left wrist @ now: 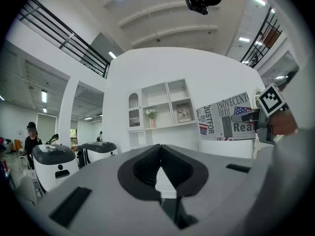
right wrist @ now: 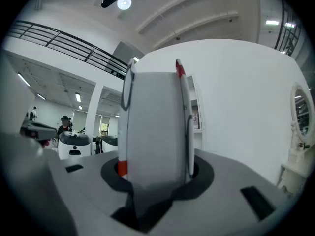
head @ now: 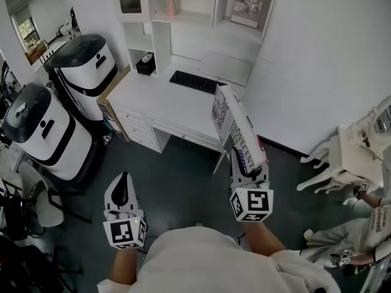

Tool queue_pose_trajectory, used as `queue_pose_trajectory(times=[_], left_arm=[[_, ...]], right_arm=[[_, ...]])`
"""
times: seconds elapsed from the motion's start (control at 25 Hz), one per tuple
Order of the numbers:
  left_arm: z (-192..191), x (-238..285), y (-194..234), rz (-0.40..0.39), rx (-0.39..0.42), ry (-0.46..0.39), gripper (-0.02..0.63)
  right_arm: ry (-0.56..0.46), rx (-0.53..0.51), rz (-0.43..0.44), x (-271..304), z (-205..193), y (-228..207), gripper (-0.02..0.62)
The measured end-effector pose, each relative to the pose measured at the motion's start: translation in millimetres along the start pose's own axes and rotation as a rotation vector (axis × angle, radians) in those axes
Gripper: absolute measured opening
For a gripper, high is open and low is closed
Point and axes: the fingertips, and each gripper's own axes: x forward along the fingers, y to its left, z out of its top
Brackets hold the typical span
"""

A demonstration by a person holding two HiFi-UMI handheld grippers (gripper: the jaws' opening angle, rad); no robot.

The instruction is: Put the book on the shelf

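Jaws of the right gripper [right wrist: 157, 173] pinch the book [right wrist: 155, 127] by one end. It sticks out on edge in the air, short of the table's [head: 153, 96] front edge, with the shelf [head: 183, 18] beyond. Left gripper [left wrist: 159, 154] jaws are pressed together, empty. Stiff and probably light, the book has a glossy cover that may slip, so a deep hold suits it.

A white tabletop [head: 159, 96] stands on the dark floor [head: 177, 188]. A black keyboard [head: 194, 81] lies on it at 1 o'clock. A small black box [head: 145, 63] sits at 10 o'clock. The white shelf [head: 183, 18] rises at the back. It holds a vase of flowers [head: 170, 5], with a picture frame [head: 247, 8] at the vase's 3 o'clock. Two white and black machines [head: 82, 72] stand on the floor at the tabletop's 9 o'clock.
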Motion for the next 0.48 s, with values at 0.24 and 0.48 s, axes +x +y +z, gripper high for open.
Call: queue_pose_trajectory(times=[0.24,0.48], left_arm=[[-2.0,-0.7,-0.6,0.003,0.003,0.000,0.005],[-3.3,2.1,-1.8,0.002,0.000,0.001,0.005]], right_arm=[[0.000,-0.002,0.004,0.3,0.0,-0.4,0.166],[-0.003,-0.002,0.006,1.7,-1.4,-0.6,0.166]])
